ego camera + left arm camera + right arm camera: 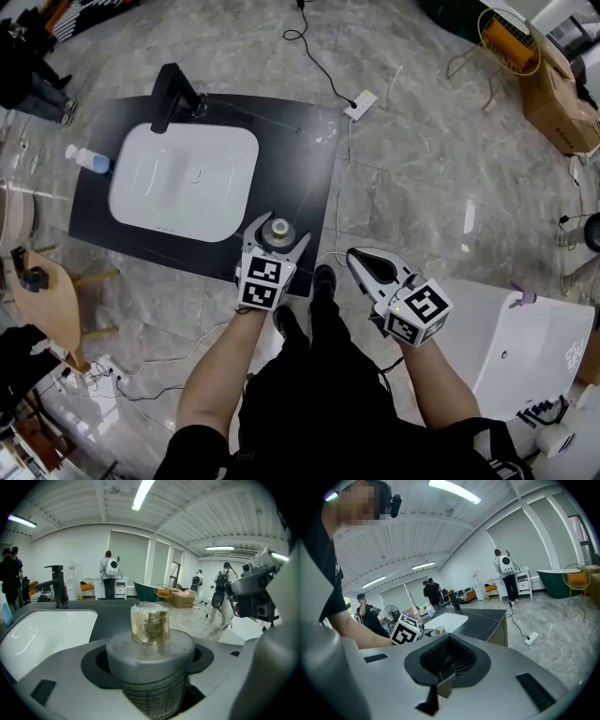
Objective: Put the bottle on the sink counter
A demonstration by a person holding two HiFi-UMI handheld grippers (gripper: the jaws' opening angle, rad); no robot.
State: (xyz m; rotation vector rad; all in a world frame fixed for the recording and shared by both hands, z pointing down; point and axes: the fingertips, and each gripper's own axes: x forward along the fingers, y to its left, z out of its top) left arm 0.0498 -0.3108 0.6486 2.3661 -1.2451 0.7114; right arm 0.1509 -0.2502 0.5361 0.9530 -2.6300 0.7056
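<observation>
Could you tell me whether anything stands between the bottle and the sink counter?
Nothing visible does. The left gripper holds the bottle at the near edge of the counter, and the dark surface ahead of it, beside the basin, is bare.

Open hall: freestanding sink counter [302,157], bathtub [557,581]

There are two bottles, the gold-capped bottle [277,232] at centre and the blue-and-white bottle [89,159] at upper left, two grippers, the left gripper [281,227] and the right gripper [356,257], one basin [141,202] and one faucet [173,94].
</observation>
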